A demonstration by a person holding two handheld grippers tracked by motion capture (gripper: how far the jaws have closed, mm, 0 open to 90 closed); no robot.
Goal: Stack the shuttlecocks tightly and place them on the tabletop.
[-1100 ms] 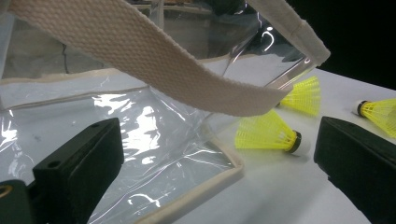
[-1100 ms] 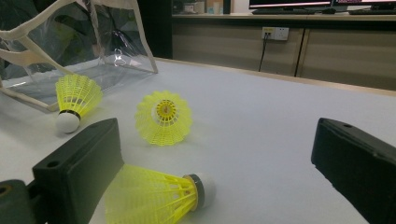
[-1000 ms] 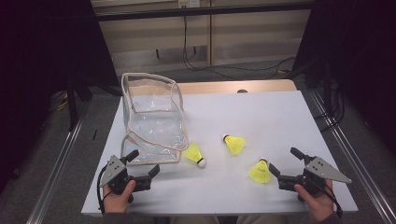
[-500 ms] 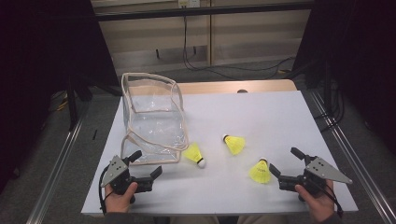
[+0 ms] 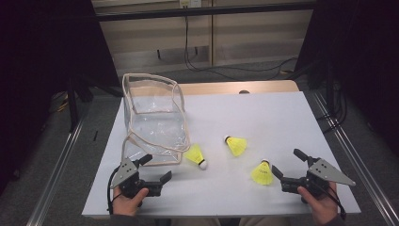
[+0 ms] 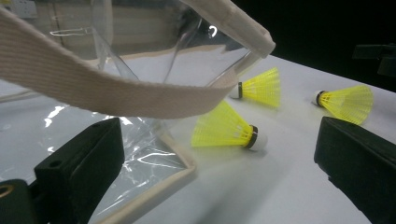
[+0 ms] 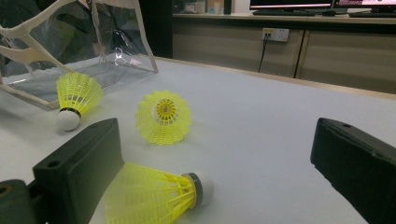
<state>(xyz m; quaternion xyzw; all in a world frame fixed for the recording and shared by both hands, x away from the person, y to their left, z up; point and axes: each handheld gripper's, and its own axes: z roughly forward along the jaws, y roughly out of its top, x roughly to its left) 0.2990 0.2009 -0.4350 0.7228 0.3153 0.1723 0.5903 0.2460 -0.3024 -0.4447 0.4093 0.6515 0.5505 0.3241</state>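
Grippers are barely moving compared with the earlier pictures: the left gripper (image 5: 156, 169) is shifting only a little on the near left of the white table (image 5: 263, 113), and the right gripper (image 5: 288, 164) is keeping its place at the near right. The three shuttlecocks and the bag are lying where they were lying before.

Both grippers are standing with the jaws wide apart and are holding nothing. In the left gripper view, the jaws are pointing toward the corner of the clear bag (image 6: 140, 56), and its beige strap (image 6: 107, 95) is hanging across in front of them.

The clear plastic bag (image 5: 153, 117), with beige trim along its edges, is standing open on the left part of the table. The first shuttlecock (image 5: 196, 155) is lying on its side just beside the near right corner of the bag, with its white cork turning toward the person. The second shuttlecock (image 5: 235, 144) is lying near the middle of the table, with its cork pointing to the left. The third shuttlecock (image 5: 262, 173) is resting just beside the left jaw of the right gripper; in the right gripper view this shuttlecock (image 7: 154, 193) is lying partly behind that jaw, cork to the right. All three are having bright yellow net-like skirts and a dark band at the cork.
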